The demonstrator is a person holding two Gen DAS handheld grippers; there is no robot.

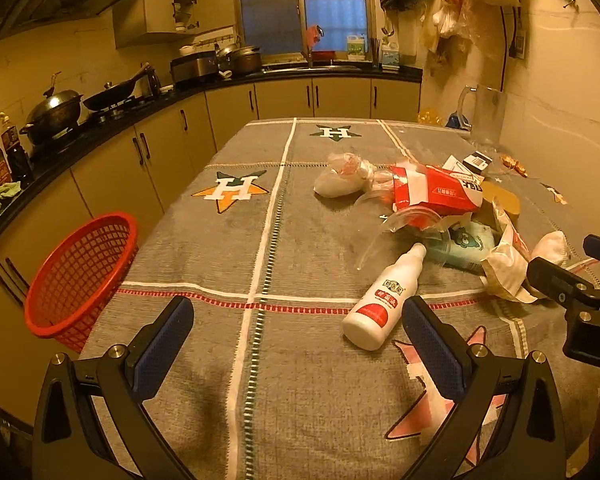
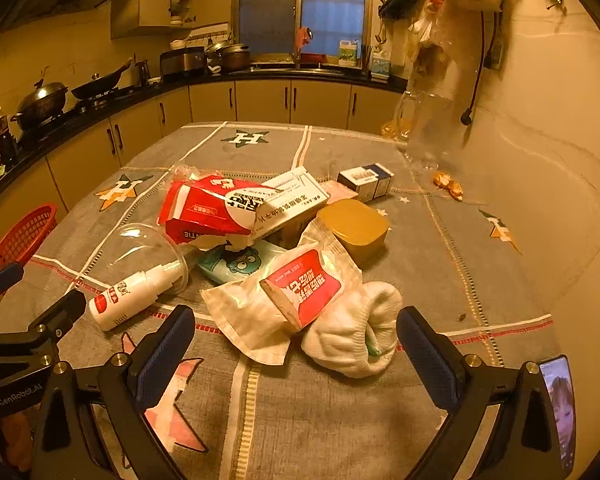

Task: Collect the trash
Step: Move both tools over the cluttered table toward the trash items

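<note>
**Op:** Both grippers empty from where I sit. Left gripper (image 1: 298, 344) has its jaws spread wide over bare tablecloth (image 1: 300, 420); right gripper (image 2: 292, 354) is spread too, hovering in front of the trash pile, nothing between the pads.

**Eng:** Progress?

**Op:** I'd call it not started. Red basket (image 1: 80, 276) hangs off the table's left edge and, as far as I can see into it, holds nothing. Everything's on the table, right of centre.

**Eng:** Nearest piece?

**Op:** For the left, the white spray bottle (image 1: 380, 300) — lying on its side, just beside the right-hand finger. Long axis runs diagonally: base toward me, nozzle pointing away and right, tip poking into the clear plastic cup (image 2: 148, 252).

**Eng:** And the right?

**Op:** White sock (image 2: 352, 332) and the red-and-white wrapper (image 2: 292, 296), touching each other. Behind them — teal pack (image 2: 236, 264), red carton (image 2: 208, 210), tan lid (image 2: 354, 222).
</note>
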